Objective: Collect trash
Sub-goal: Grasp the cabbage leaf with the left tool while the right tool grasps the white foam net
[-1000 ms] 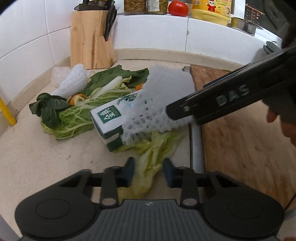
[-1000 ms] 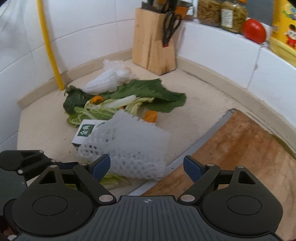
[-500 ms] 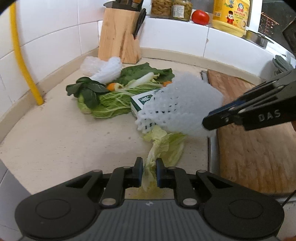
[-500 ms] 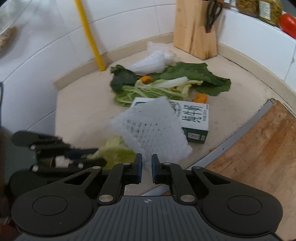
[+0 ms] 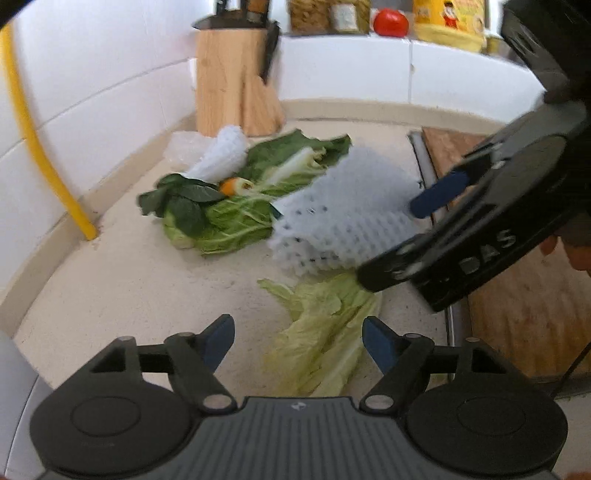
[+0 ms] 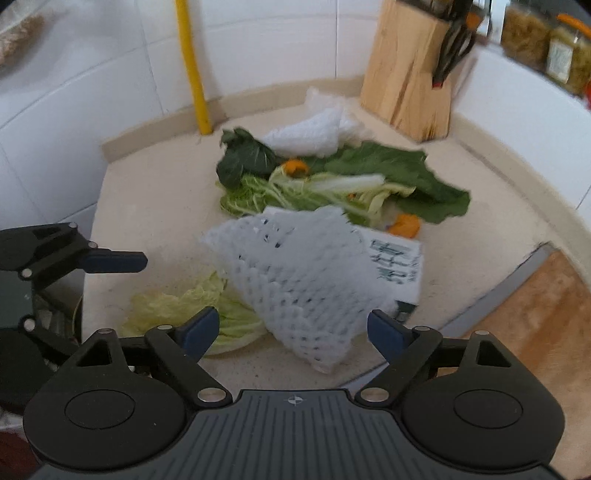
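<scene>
A white foam net (image 6: 303,273) lies over a green-and-white milk carton (image 6: 399,262) on the beige counter (image 6: 155,192). My right gripper (image 6: 293,332) is opening wide. The net's near tip sits between its jaws, and the pads do not touch it. From the left wrist view the right gripper (image 5: 402,236) reaches in from the right beside the foam net (image 5: 343,214). My left gripper (image 5: 299,339) is also opening. A pale cabbage leaf (image 5: 325,332) lies on the counter between its jaws, free of the pads. One of its fingers (image 6: 114,260) shows at the left.
Behind lie green leaves (image 5: 236,221), orange peel (image 6: 406,225), a second foam net (image 5: 221,155) and a plastic bag. A knife block (image 5: 232,81) stands in the corner and a yellow pipe (image 5: 33,140) on the left. A wooden cutting board (image 5: 517,314) is at the right, with jars and a tomato (image 5: 390,23) on the ledge.
Half a second ago both grippers were shut, the left on the cabbage leaf and the right on the foam net. Both now stand wide, and leaf and net lie loose.
</scene>
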{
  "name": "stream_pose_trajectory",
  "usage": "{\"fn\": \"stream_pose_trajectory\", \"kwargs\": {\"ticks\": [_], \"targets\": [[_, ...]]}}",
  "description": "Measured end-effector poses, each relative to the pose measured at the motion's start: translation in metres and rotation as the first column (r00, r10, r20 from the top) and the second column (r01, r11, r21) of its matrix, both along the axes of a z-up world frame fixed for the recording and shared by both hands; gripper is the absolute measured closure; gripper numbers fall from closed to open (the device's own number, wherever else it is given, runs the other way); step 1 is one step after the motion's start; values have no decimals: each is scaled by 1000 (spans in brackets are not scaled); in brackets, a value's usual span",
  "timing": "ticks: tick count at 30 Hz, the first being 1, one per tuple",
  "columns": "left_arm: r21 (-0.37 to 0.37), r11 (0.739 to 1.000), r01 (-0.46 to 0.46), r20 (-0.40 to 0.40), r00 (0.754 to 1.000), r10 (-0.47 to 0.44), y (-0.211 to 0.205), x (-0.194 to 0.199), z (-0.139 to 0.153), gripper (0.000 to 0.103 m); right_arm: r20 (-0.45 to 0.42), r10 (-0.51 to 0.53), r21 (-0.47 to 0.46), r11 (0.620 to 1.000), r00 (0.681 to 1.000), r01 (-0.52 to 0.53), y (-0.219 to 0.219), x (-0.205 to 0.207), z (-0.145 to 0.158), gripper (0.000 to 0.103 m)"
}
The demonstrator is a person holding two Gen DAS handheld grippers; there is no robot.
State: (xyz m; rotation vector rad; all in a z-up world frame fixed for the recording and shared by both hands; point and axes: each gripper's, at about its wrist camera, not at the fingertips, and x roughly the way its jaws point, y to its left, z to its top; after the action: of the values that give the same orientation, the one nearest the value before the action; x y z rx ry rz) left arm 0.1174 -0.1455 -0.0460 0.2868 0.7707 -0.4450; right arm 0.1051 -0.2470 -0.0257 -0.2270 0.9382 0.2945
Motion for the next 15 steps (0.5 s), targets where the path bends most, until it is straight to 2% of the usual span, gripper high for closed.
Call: {"fn": "stream_pose_trajectory", "kwargs": {"ticks": [1,2,3,5,6,8,9,11,15], "targets": [[9,1000,-7,-12,1000,7,-2,2,-3,35,-16,4,5,1000,1000,-4,2,3,-5,11],[-6,1000,-8,-19,1000,8,-2,3,-4,43,-22,-4,12,1000,1000,4,3,6,-10,12],[-34,999,1,-39,999,-2,0,4,-3,56,-24,-15,15,1000,1000,16,4,7,-12,16],[-74,997,12,-86,996,-18,3,3,-1,72,-47,-42,-1,999,998,42,5,10,-14,51],[-79,997,10,-99,995,-17,5,2,0,80,-45,-63,-13,998,997,62,3,9,-13,56],[-84,996,11,-118,993,-21,10,-3,3,93,-73,-88,20,996,993,90,-4,7,-6,81],[-88,996,13,-121,992,-23,12,-5,5,93,-88,-100,45,994,991,104,-8,3,-3,87],[-86,996,6,-114,993,-16,20,-10,9,93,-119,-104,102,988,987,116,-13,-7,4,88],[-85,996,-25,-101,995,16,35,-9,15,93,-123,-83,162,981,989,102,-10,-29,15,88]]}}
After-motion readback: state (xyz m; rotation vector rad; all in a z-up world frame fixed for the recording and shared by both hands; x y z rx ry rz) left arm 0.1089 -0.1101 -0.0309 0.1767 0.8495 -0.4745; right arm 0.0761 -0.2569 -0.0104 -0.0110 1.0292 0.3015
